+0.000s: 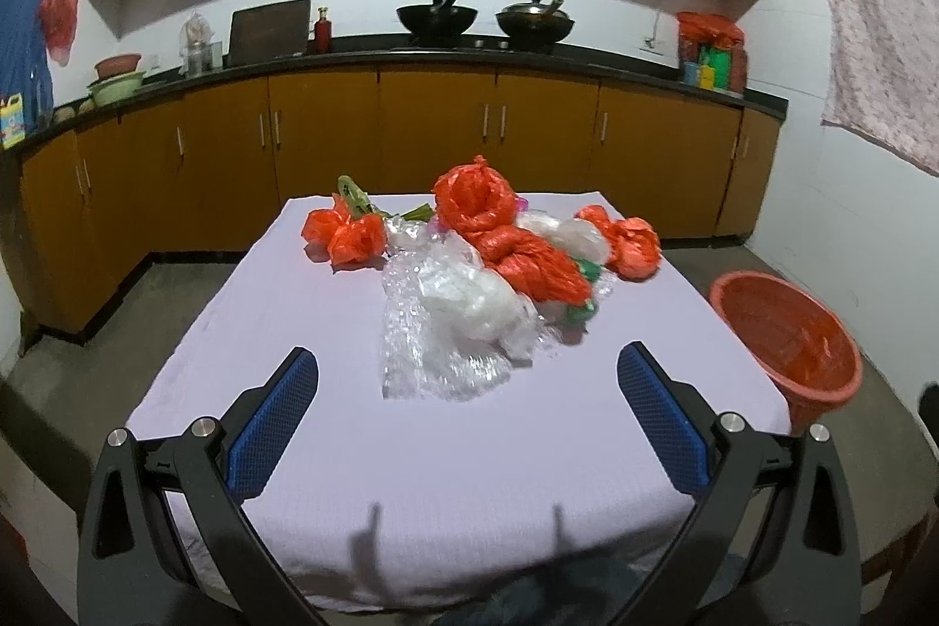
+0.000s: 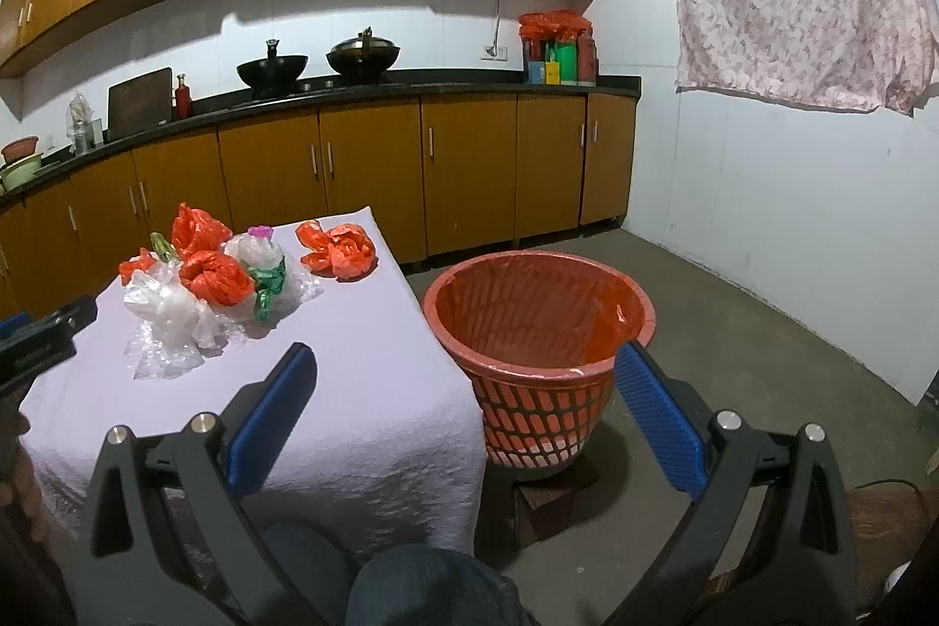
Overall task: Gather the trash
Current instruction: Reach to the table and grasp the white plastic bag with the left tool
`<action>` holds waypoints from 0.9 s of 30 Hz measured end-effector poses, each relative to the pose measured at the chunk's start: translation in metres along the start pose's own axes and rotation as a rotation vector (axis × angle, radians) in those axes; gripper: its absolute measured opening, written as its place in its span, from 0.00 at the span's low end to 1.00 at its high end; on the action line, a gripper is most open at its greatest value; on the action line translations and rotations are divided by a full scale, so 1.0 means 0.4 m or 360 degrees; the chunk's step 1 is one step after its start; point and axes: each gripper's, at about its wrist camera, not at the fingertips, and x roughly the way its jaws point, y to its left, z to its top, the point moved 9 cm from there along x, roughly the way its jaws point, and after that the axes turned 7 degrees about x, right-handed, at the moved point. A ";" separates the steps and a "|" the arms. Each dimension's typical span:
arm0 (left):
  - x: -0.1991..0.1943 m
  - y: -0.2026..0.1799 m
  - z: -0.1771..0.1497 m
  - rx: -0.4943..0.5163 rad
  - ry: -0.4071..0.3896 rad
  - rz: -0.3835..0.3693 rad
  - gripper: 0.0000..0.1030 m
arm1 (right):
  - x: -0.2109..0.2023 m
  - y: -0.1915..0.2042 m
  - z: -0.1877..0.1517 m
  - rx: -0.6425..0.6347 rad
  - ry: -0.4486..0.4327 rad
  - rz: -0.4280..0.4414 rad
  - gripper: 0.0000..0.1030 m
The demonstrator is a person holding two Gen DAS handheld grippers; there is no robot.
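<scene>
Lilac-covered table (image 1: 305, 332) — kitchen cabinets (image 1: 434, 127) behind, concrete floor (image 2: 733, 332).

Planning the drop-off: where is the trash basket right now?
The orange basket stands on the floor just off the table's right edge, low centre in the right wrist view; the left wrist view shows it at far right.
</scene>
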 end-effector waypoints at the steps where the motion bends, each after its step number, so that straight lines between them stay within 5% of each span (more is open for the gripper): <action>1: 0.018 0.004 0.005 -0.0014 0.0005 -0.0002 0.98 | 0.008 0.005 -0.002 0.0002 0.0008 0.0001 0.96; 11: 0.215 0.006 0.018 -0.0069 0.0142 0.0046 0.97 | 0.121 0.047 -0.018 -0.0025 0.0149 0.0060 0.96; 17: 0.304 0.019 0.020 -0.0112 0.0214 0.0062 0.87 | 0.186 0.053 -0.034 -0.0021 0.0221 0.0054 0.96; 27: 0.330 -0.004 0.009 -0.0113 0.0247 -0.0024 0.44 | 0.246 0.049 -0.056 0.0012 0.0305 0.0038 0.96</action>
